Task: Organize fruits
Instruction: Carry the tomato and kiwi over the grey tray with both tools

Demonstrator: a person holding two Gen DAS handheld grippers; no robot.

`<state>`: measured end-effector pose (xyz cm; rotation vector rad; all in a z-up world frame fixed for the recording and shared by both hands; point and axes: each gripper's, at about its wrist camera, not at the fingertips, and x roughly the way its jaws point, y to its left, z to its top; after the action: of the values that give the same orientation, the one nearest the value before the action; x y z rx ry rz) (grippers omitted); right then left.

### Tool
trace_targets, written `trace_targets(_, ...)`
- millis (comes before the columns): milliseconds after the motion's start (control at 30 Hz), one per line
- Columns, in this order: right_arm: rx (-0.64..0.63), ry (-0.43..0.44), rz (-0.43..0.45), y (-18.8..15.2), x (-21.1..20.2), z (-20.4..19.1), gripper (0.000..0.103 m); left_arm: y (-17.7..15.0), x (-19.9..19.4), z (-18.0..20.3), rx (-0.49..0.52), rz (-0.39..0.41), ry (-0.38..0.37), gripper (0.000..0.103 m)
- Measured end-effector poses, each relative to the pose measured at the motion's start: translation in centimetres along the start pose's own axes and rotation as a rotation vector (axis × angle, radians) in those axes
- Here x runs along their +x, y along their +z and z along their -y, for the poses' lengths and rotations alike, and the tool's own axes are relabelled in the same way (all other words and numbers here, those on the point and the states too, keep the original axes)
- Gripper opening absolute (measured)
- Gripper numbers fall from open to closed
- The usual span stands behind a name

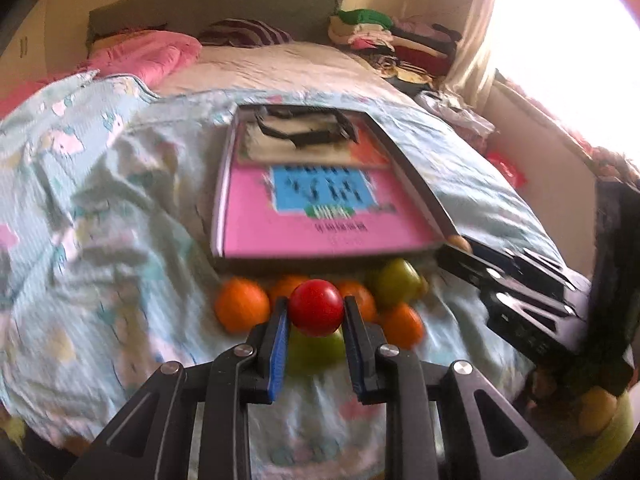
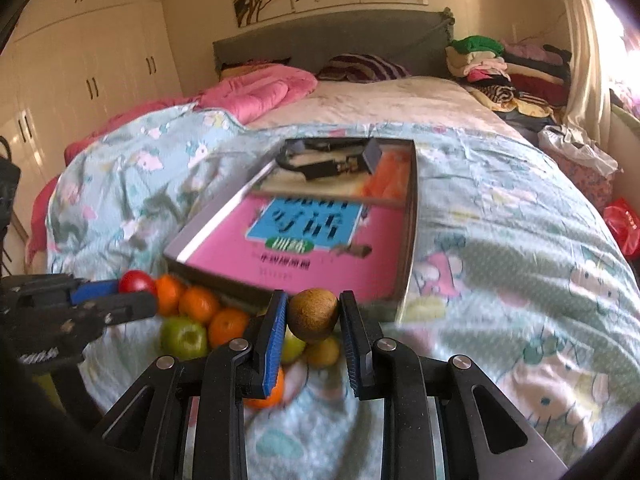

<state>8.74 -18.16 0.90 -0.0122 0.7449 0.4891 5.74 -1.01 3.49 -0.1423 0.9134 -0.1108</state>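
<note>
My left gripper (image 1: 316,308) is shut on a red round fruit (image 1: 316,307), held above a pile of oranges (image 1: 242,305) and green apples (image 1: 398,282) on the bed. My right gripper (image 2: 313,314) is shut on a brown kiwi (image 2: 313,315), just in front of the near edge of a shallow box (image 2: 412,216) with a pink book inside. In the right wrist view the left gripper (image 2: 120,296) shows at the left with the red fruit (image 2: 134,281), beside oranges (image 2: 198,304) and a green apple (image 2: 185,336). The right gripper (image 1: 520,284) shows at the right of the left wrist view.
The fruit and box lie on a light blue patterned quilt (image 2: 500,240). The box's far end holds a black strap and papers (image 2: 328,160). A pink duvet (image 2: 260,92), a clothes pile (image 2: 508,72), a wardrobe (image 2: 88,72) and a red bag (image 2: 624,224) surround the bed.
</note>
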Motion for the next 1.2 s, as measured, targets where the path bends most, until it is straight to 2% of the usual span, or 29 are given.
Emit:
trace_targets(233, 0.027, -0.018, -0.031, 1.9, 2.6, 0.9, 0.027, 3.7, 4.5, -1.4, -0.016, -0.034, 0.055, 0.026)
trace_targets(300, 0.028, -0.025, -0.036, 2.1, 3.1, 1.1, 0.027, 4.3, 5.7, -1.5, -0.005, -0.054, 0.076, 0.026)
trace_targets(367, 0.025, -0.034, -0.045, 2.3, 3.7, 1.3, 0.027, 4.7, 7.0, -1.8, -0.009, -0.087, 0.068, 0.026)
trace_targets(467, 0.013, -0.053, -0.062, 2.4, 4.4, 1.3, 0.027, 4.6, 8.0, -1.9, 0.007, -0.097, 0.09, 0.026)
trace_targets(933, 0.002, -0.094, -0.176, 3.0, 7.5, 1.6, 0.027, 4.7, 9.0, -2.6, 0.018, -0.107, 0.087, 0.027)
trace_targets(1200, 0.031, -0.079, -0.191, 3.2, 7.7, 1.9, 0.03, 4.7, 9.0, -2.6, 0.019, -0.105, 0.083, 0.027)
